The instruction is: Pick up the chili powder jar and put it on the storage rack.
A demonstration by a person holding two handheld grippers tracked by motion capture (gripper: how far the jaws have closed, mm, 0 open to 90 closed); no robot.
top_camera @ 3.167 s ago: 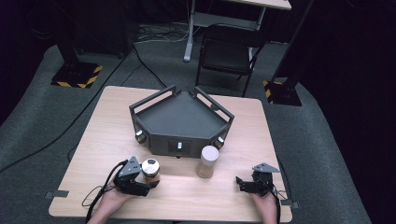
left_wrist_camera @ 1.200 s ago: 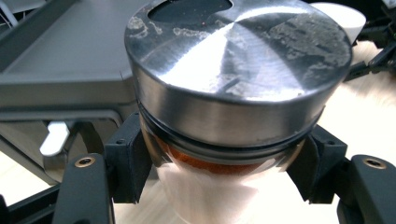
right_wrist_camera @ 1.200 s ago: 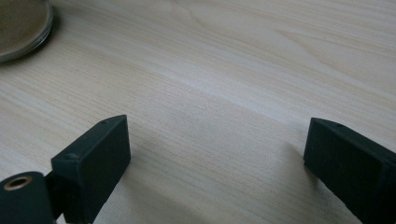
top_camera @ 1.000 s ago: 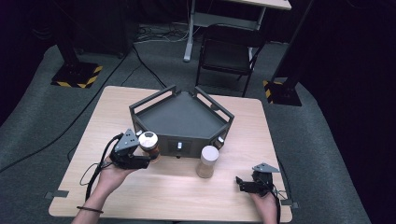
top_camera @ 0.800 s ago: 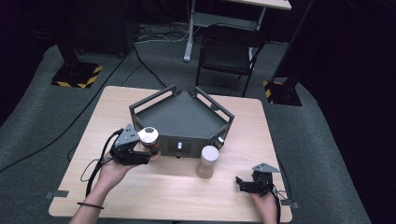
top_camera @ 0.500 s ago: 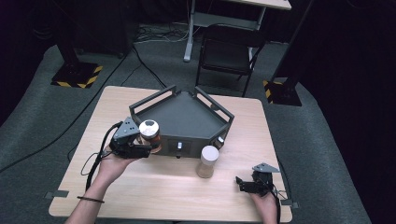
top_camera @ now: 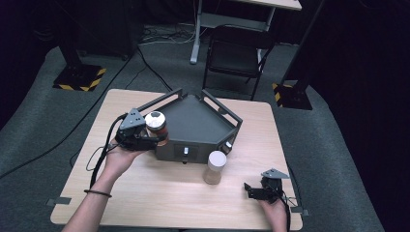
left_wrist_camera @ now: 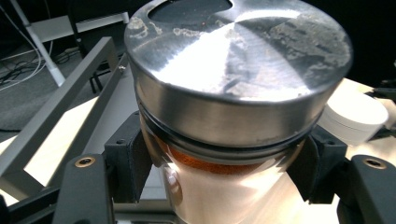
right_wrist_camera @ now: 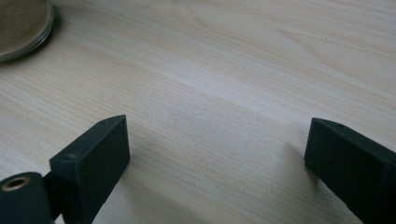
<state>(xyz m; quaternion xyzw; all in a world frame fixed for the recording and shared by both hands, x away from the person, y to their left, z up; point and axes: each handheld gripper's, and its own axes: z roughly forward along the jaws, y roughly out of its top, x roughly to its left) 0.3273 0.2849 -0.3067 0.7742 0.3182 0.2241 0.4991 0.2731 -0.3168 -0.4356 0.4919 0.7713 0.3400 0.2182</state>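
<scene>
A glass jar with a silver metal lid (top_camera: 155,126) (left_wrist_camera: 233,88) and brown contents is held off the table at the left edge of the dark grey tray (top_camera: 198,121). My left gripper (top_camera: 145,137) (left_wrist_camera: 219,163) is shut on the jar, its jaws pressed on the glass just below the lid. A second jar with a pale lid (top_camera: 214,167) (left_wrist_camera: 355,116) stands on the table in front of the tray. My right gripper (top_camera: 252,191) (right_wrist_camera: 217,154) rests low over the table near the front right corner, open, with bare wood between its jaws.
The wooden table (top_camera: 145,193) carries the tray with raised rails (left_wrist_camera: 60,102) and a front face with knobs (top_camera: 186,152). A round jar base (right_wrist_camera: 21,25) shows at the top left of the right gripper view. A black chair (top_camera: 237,53) stands beyond the table.
My left gripper has lifted the silver-lidded jar from the table's front left and carried it away from the person to the tray's left edge. The right gripper has stayed still.
</scene>
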